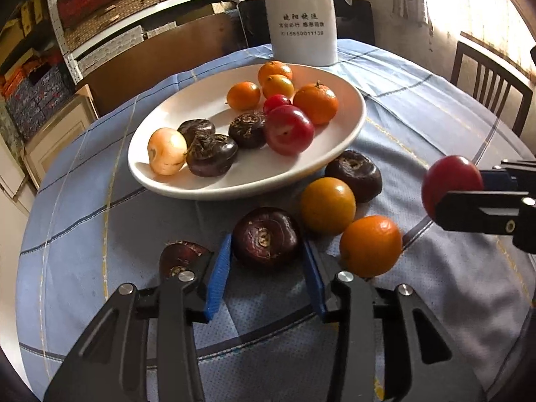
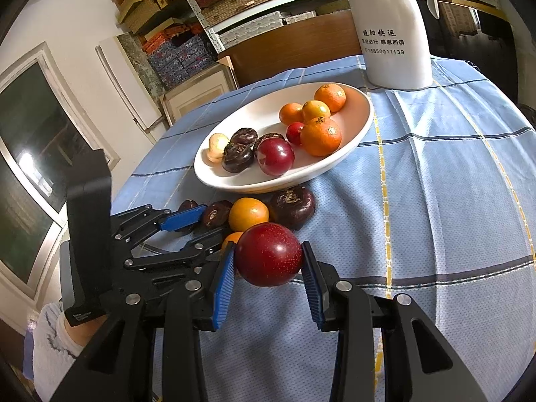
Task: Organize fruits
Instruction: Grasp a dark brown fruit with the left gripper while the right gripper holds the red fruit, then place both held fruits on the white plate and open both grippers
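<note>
Left wrist view. Left gripper point(image 1: 268, 261) — blue ribbed pads either side of a dark, wrinkled water chestnut point(image 1: 266, 238) on the checked blue tablecloth point(image 1: 435, 127); jaws close, whether clamped or merely bracketing cannot be told. Loose alongside: two smooth orange citrus, two more chestnuts. White glazed plate point(image 1: 348, 124) behind, fruit seemingly grouped by kind.

Right wrist view. Right gripper point(image 2: 268, 264) — pads pressed on a glossy red plum point(image 2: 268, 254), raised off the cloth, likely bound for the plate's red group. White plastic bottle point(image 2: 392, 33) at rear.
</note>
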Tool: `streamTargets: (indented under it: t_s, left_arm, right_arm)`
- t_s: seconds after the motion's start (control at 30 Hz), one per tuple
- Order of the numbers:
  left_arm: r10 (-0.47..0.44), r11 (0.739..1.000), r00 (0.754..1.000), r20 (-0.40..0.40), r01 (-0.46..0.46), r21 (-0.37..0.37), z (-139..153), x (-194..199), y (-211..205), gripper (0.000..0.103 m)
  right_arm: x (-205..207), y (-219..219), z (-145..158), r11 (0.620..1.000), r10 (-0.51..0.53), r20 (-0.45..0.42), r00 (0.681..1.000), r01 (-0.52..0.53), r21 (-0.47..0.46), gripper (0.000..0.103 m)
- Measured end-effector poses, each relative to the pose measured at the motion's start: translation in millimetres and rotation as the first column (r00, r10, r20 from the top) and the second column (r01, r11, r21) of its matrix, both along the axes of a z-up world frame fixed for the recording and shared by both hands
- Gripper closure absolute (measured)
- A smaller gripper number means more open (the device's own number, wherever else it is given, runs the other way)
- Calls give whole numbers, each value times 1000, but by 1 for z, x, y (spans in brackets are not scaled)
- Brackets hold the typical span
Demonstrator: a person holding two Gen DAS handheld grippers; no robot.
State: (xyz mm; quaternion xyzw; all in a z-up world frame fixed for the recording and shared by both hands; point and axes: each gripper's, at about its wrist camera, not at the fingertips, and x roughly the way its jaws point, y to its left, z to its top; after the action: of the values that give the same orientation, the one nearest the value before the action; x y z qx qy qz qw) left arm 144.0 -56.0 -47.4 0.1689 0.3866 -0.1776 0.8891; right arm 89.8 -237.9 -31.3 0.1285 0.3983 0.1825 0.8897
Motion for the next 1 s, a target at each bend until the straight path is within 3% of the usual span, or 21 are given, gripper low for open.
streamTargets:
  t_s: [0.2,0.47,0.7,1.0]
  left_arm:
    - [7,1000,999,35,-6,-28,11,-20,7,63]
    - [56,991,994,98,-44,-125,39,-38,25,63]
    - [124,979,988,90,-107,-174,57,-5,32,63]
    - [163,971,985,65,-148,-186,52,49,18,63]
  right_arm:
    - [1,-4,0,1000,-8,1,1000,8,7,64]
    - [1,-10,2,999,-23,10,1000,23,24,64]
    - [17,-12,16,999,-26,24,999,25,39,64]
    - [100,-9,27,996,-79,9,997,79,43,65]
